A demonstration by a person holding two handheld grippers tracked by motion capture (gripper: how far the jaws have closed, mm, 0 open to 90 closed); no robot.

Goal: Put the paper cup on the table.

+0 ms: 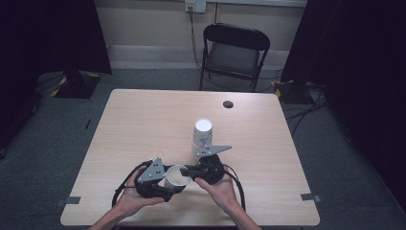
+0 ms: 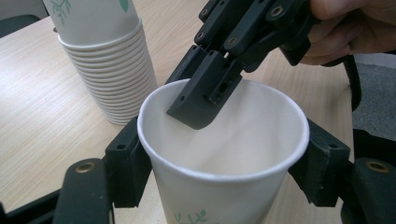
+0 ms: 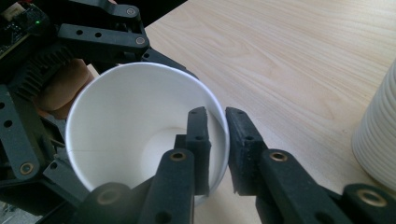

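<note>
High view: light wood tabletop (image 1: 143,120), with a stack of paper cups (image 1: 201,139) standing upside down near the middle. A black folding chair (image 1: 233,52) sits beyond the far edge, and a small dark round hole (image 1: 228,104) lies in the tabletop near that edge. Cables trail on the grey floor at right.

Single paper cup (image 1: 176,176) is held at the near edge, mouth tipped up, just in front of the stack and apart from it. Nothing lies between the cup and the stack.

Left tongs (image 1: 165,184) come in from the lower left, with the left hand (image 1: 130,199) cupped under the body. In the left gripper view the left tongs (image 2: 219,168) have one pad on each outer side of the cup (image 2: 224,186), touching the wall just under the rim: clamped on the cup.

Right tongs (image 1: 189,170) come from the right, with the right hand (image 1: 218,189) under them. In the right gripper view the right tongs (image 3: 217,149) straddle the cup (image 3: 126,140) at its rim, one jaw inside and one outside; narrow gap, wall between them. Cannot tell for certain whether the pads press it. The stack (image 3: 378,144) shows at the right edge there.

Both forearms enter from the bottom, hands close together.
</note>
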